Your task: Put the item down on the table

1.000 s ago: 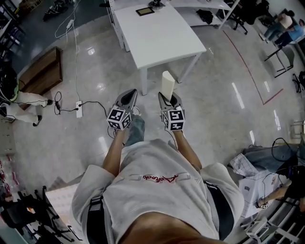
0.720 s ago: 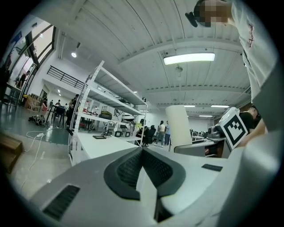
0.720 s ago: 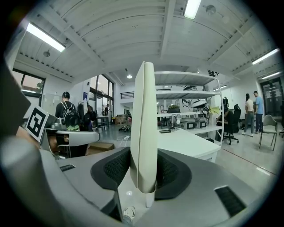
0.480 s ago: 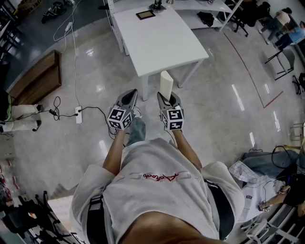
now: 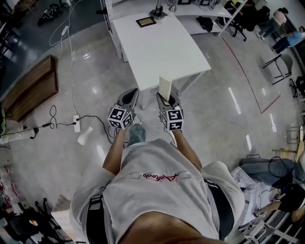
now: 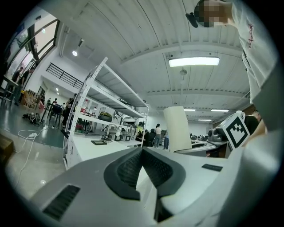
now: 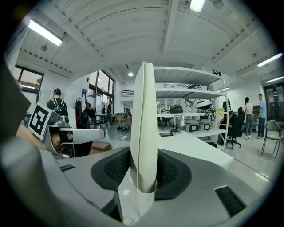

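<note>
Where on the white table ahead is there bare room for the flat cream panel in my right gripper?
The white rectangular table is bare across its near end and middle, up to the small dark flat frame: room for the flat cream panel. Only the far end is crowded: that frame, small objects beside it, and the white shelf rack behind.

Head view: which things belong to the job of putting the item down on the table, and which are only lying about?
Job in hand:
- cream flat item, held upright in the right tongs
- white table

Lying about:
- power strip on the floor
- wooden bench
- dark frame on the table
- left tongs, shut and empty
</note>
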Demonstrator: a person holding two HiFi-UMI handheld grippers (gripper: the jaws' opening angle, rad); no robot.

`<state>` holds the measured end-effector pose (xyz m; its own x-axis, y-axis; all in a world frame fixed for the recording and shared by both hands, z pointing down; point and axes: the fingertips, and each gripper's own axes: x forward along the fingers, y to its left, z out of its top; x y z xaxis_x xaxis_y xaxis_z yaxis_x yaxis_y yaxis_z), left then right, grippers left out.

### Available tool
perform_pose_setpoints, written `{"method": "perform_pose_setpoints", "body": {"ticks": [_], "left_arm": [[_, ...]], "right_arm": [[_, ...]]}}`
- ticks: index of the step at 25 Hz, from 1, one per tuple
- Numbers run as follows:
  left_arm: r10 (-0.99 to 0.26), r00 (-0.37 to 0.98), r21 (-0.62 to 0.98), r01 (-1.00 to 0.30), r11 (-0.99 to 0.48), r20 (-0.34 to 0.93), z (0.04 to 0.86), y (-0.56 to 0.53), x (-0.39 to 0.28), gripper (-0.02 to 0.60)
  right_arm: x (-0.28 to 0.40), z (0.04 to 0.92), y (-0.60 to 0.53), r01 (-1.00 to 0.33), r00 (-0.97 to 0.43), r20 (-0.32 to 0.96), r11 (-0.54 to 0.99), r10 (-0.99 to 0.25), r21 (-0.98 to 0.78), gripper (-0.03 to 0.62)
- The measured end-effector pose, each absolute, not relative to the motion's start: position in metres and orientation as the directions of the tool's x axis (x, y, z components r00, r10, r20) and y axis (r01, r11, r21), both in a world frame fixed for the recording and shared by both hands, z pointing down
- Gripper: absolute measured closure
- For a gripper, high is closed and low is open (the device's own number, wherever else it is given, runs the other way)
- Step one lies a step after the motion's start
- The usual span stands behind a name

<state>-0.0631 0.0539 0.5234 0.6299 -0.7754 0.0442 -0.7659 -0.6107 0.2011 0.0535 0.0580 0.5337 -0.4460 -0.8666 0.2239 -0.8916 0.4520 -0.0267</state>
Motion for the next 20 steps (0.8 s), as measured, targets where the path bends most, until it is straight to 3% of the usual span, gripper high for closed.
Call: {"method": "perform_pose_setpoints", "body": {"ticks": [20], "left_arm": [[-0.726,0.684,0.216,-0.72,-0.659,0.065,0.516,-0.08,-0.09,0.563]], "right_arm": [[0.02,0.523,-0.068,-0.912,-0.402,0.247,0.409,-0.881,-0.026,0.421]]}}
